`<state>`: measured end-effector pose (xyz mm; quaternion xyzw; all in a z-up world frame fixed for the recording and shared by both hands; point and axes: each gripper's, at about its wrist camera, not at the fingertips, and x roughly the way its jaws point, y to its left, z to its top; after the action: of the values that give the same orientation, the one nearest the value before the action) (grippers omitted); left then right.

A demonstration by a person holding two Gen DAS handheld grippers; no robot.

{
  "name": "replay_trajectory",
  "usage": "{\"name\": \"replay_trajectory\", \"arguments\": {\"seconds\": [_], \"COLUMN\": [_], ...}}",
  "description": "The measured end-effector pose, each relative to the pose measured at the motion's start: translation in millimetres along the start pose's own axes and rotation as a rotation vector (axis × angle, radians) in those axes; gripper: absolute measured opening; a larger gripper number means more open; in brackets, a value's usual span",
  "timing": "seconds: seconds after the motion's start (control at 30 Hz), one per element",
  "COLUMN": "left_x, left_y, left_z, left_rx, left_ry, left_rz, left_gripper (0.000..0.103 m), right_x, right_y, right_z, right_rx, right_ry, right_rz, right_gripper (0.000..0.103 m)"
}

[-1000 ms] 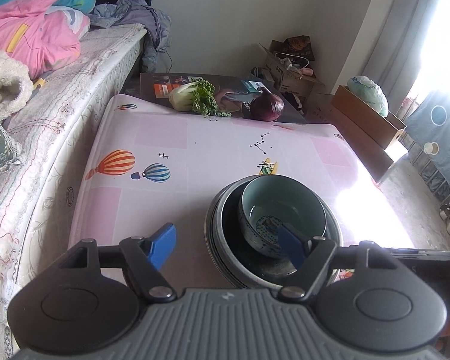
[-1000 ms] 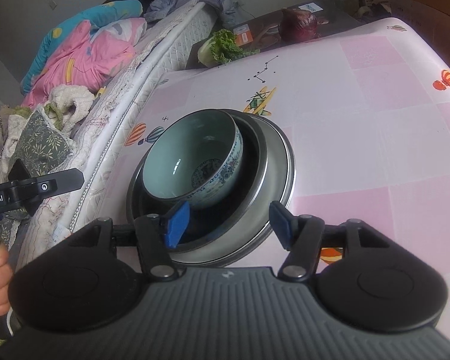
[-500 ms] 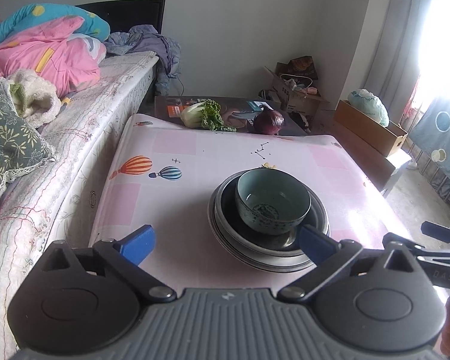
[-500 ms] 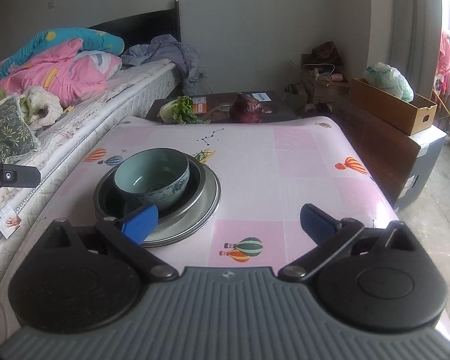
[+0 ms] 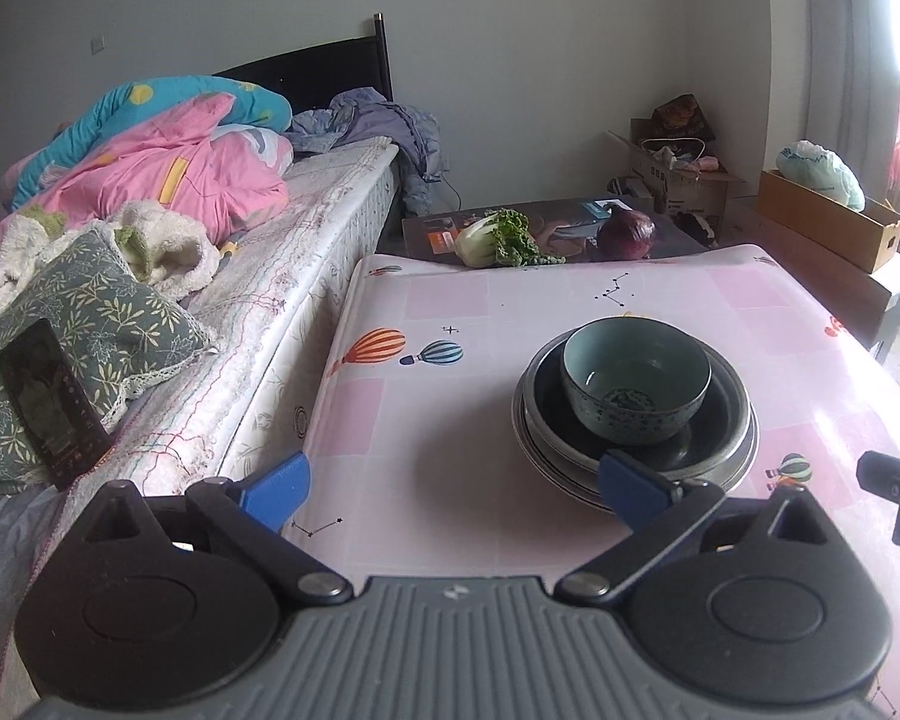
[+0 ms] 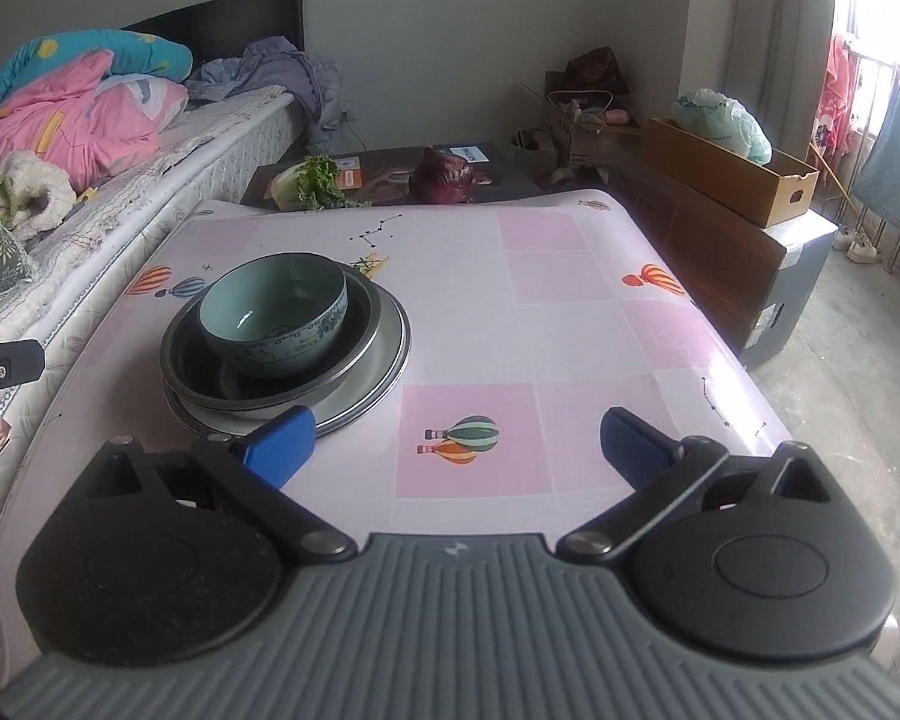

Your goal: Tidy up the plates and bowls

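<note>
A teal patterned bowl (image 5: 636, 381) sits inside a dark shallow dish (image 5: 705, 429) stacked on metal plates (image 5: 741, 447) on the pink table (image 5: 450, 420). My left gripper (image 5: 453, 489) is open and empty, held back from the stack at the table's near edge. In the right wrist view the bowl (image 6: 273, 315) and the plates (image 6: 384, 360) sit at the left. My right gripper (image 6: 456, 450) is open and empty, to the right of the stack.
A bed (image 5: 282, 276) with quilts runs along the table's left side. A cabbage (image 5: 495, 240) and a red onion (image 5: 627, 234) lie on a low dark table beyond the far edge. Boxes (image 6: 726, 180) stand at the right.
Both grippers have opened wider and drawn back and up from the stack. The bowl stays in the dish on the plates.
</note>
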<state>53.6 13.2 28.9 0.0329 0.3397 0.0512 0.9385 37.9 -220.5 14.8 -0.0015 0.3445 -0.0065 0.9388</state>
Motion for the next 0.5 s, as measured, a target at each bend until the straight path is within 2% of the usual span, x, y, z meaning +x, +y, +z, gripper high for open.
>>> {"name": "replay_trajectory", "arguments": {"seconds": [0.1, 0.17, 0.3, 0.5], "left_x": [11.6, 20.0, 28.2, 30.9], "left_y": [1.7, 3.7, 6.5, 3.5], "left_z": [-3.9, -8.9, -13.3, -13.9], "left_rx": [-0.037, -0.054, -0.067, -0.047], "left_ry": [0.088, 0.136, 0.183, 0.206], "left_rz": [-0.070, -0.088, -0.090, -0.081], "left_gripper": [0.103, 0.103, 0.103, 0.103], "right_x": [7.0, 10.5, 15.4, 21.7], "right_y": [1.9, 3.7, 9.6, 22.4], "right_z": [-0.5, -1.0, -1.8, -0.7], "right_rx": [0.023, 0.030, 0.020, -0.015], "right_ry": [0.045, 0.061, 0.078, 0.107], "right_rz": [0.006, -0.002, -0.008, 0.017], "right_gripper": [0.102, 0.102, 0.102, 0.102]}}
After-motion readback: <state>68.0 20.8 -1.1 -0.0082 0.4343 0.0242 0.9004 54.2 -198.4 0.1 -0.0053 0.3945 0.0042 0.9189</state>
